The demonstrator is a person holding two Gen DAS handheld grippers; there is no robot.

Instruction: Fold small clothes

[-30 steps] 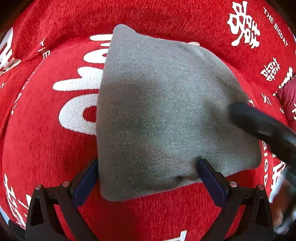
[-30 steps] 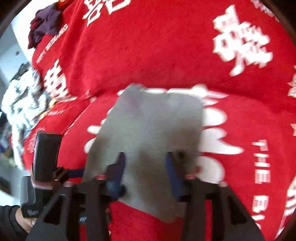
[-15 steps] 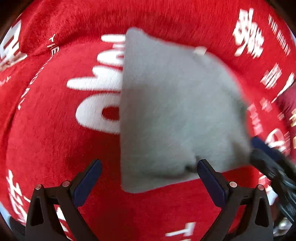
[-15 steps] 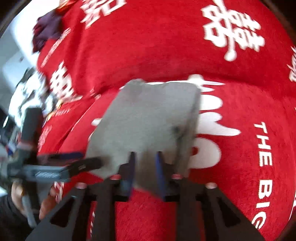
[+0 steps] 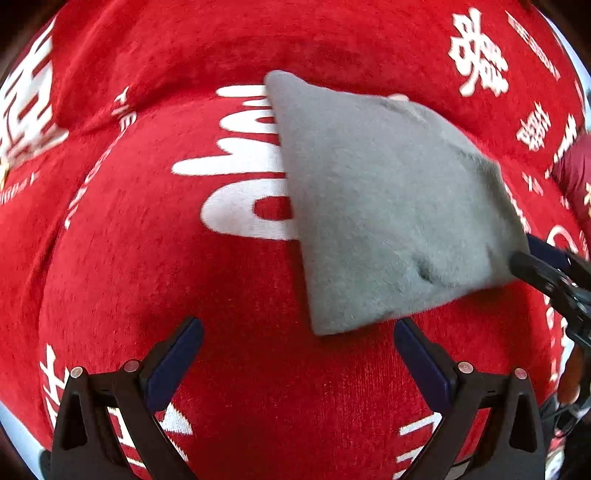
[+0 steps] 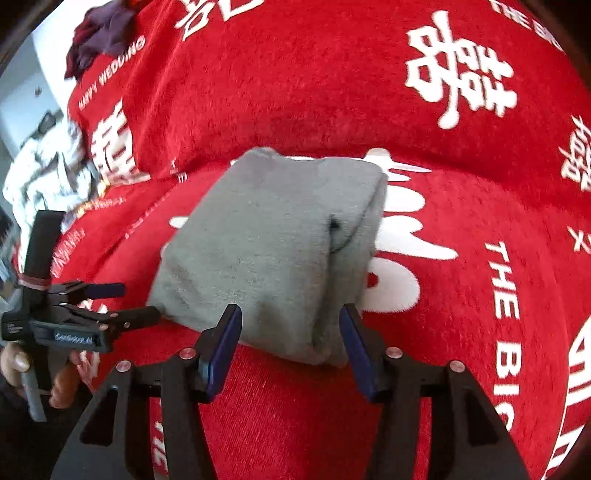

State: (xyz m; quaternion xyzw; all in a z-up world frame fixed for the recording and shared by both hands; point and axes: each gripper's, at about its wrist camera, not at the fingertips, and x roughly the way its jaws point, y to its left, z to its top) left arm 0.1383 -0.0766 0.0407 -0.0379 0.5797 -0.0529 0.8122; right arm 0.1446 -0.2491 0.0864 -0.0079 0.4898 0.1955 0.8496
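A folded grey garment lies on the red blanket; it also shows in the right wrist view as a thick folded bundle. My left gripper is open and empty, just off the garment's near left corner. My right gripper is open, its jaws on either side of the garment's near edge, not closed on it. The left gripper also appears in the right wrist view, at the garment's left corner.
The red blanket carries white lettering and symbols. A dark purple cloth lies at its far left corner. A pale crumpled pile lies off the left edge. A dark red item lies at the right.
My right gripper was shut on the garment's near edge half a second ago and has opened. My left gripper has drawn back left, off the garment.
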